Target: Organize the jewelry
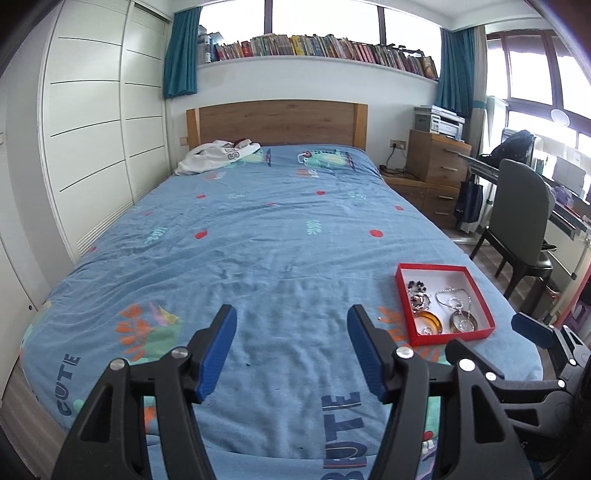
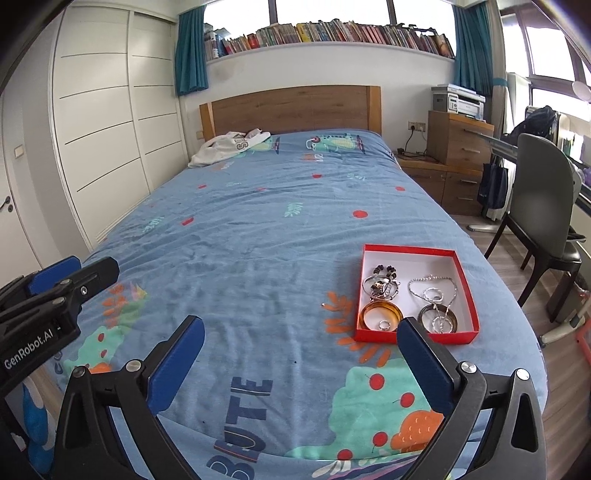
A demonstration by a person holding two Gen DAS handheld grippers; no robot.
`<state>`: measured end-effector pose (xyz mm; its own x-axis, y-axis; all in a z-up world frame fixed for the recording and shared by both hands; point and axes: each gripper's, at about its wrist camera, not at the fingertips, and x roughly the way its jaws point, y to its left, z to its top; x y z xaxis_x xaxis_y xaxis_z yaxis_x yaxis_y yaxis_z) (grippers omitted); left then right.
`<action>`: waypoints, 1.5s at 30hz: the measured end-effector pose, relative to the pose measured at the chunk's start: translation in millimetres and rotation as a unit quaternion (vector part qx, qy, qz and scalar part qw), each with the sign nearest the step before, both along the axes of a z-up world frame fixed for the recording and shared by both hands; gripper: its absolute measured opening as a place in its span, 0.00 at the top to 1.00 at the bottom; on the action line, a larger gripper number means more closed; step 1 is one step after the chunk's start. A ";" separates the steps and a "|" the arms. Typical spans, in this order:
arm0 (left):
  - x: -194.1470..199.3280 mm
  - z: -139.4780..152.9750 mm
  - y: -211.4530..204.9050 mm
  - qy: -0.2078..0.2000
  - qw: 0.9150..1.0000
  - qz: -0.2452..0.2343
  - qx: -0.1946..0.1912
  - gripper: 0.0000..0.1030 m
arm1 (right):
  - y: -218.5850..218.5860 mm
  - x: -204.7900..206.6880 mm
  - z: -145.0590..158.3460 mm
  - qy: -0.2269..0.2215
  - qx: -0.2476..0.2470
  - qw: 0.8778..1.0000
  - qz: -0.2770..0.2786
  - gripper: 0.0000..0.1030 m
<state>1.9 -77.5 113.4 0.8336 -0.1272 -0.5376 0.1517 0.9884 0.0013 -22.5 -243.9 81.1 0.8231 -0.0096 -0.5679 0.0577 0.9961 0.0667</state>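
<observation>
From the left wrist view, the left gripper [image 1: 291, 350] hangs over the foot of the bed [image 1: 258, 229] with its jaws spread wide and nothing between them. The red box [image 1: 406, 325] sits to its right, near the bed's right edge, apart from the gripper. It holds the jewelry: an amber bangle [image 1: 427, 320], a dark bangle [image 1: 462, 322], a silver chain [image 1: 452, 295] and a beaded piece [image 1: 417, 286]. A small loose item [image 1: 379, 318] lies on the blue sheet just left of the box, likely left to be put away.

From the right wrist view, the right gripper [image 2: 301, 354] is also wide and empty, its right finger just in front of the red box [image 2: 410, 336], probably poised to reach in. Beyond the box, the wooden headboard [image 2: 291, 110] stands under a shelf of books [image 2: 332, 33]; a chair [image 2: 543, 206] is off to the right.
</observation>
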 end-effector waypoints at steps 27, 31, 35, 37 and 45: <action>-14.3 -13.8 12.2 0.000 0.999 0.028 0.021 0.41 | 3.1 -18.8 -13.9 0.003 -0.015 1.000 -0.015 0.01; -14.9 -15.5 13.1 0.002 0.999 0.026 0.021 0.41 | -0.6 -19.4 -17.2 0.005 -0.015 1.000 -0.021 0.01; -14.5 -17.7 13.8 0.006 0.999 0.025 0.020 0.41 | -4.5 -19.4 -19.8 0.007 -0.015 0.999 -0.027 0.01; -14.4 -19.1 13.5 0.007 0.999 0.025 0.020 0.41 | -5.4 -19.5 -21.0 0.009 -0.015 0.999 -0.029 0.01; -13.0 -26.5 15.9 0.014 0.999 0.023 0.022 0.41 | -8.6 -19.8 -25.6 0.014 -0.015 0.999 -0.033 0.01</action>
<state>-11.1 -61.6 86.9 0.8228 -0.0641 -0.5647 0.1061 0.9935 0.0417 -42.3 -252.5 55.4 0.8041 -0.0801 -0.5891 0.1247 0.9916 0.0353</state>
